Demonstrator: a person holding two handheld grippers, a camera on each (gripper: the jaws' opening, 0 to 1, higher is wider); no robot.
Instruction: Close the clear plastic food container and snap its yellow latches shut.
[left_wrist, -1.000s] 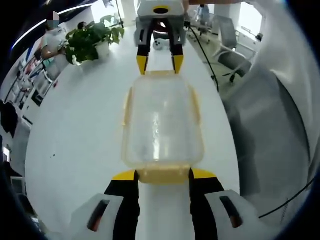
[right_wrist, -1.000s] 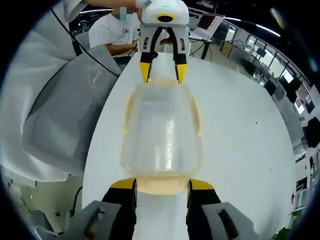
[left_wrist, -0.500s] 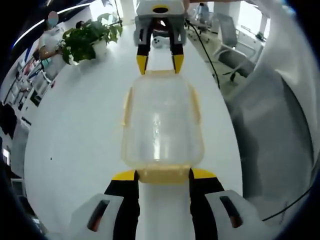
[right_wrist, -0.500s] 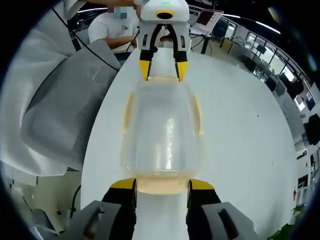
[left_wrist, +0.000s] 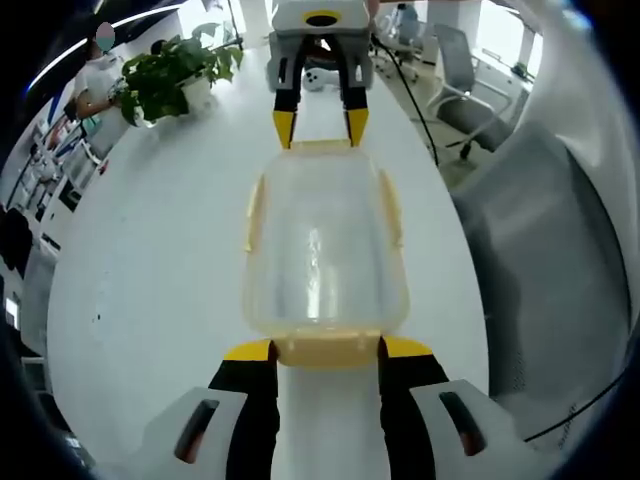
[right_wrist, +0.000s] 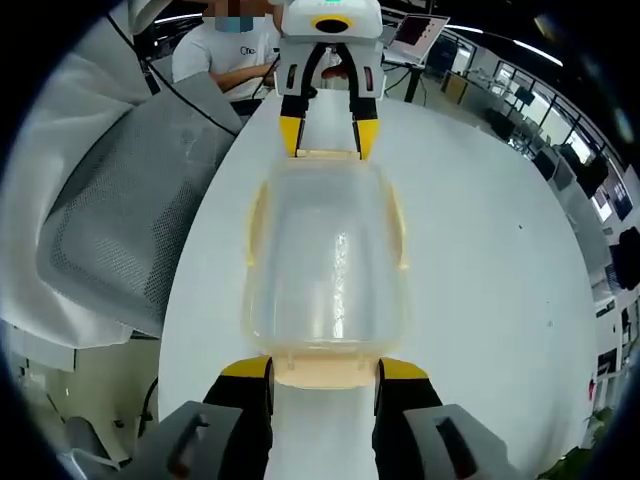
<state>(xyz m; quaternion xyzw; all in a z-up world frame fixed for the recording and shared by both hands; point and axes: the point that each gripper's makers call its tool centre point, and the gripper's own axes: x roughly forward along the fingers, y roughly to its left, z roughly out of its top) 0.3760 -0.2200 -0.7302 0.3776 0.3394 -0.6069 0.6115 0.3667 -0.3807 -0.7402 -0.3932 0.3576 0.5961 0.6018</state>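
Observation:
The clear plastic container (left_wrist: 322, 240) with its lid on lies lengthwise on the white table (left_wrist: 150, 270), caught between my two grippers. In the left gripper view my left gripper (left_wrist: 325, 350) is shut on the near yellow end latch (left_wrist: 325, 356). My right gripper (left_wrist: 320, 125) pinches the far end latch (left_wrist: 320, 146). The right gripper view mirrors this: the right gripper (right_wrist: 322, 368) holds the near latch (right_wrist: 322, 374) of the container (right_wrist: 325, 260), and the left gripper (right_wrist: 320, 135) holds the far one. Yellow side latches (left_wrist: 392, 205) lie along the long walls.
A grey mesh chair back (left_wrist: 540, 260) stands close along one table edge, seen again as the chair (right_wrist: 110, 220). A potted plant (left_wrist: 165, 85) stands at the table's far corner. A person in a white shirt (right_wrist: 225, 55) sits beyond the table end.
Both views have drifted a little over the table as the hands moved. The container sits the same between the jaws, and both grippers keep their hold on the end latches.

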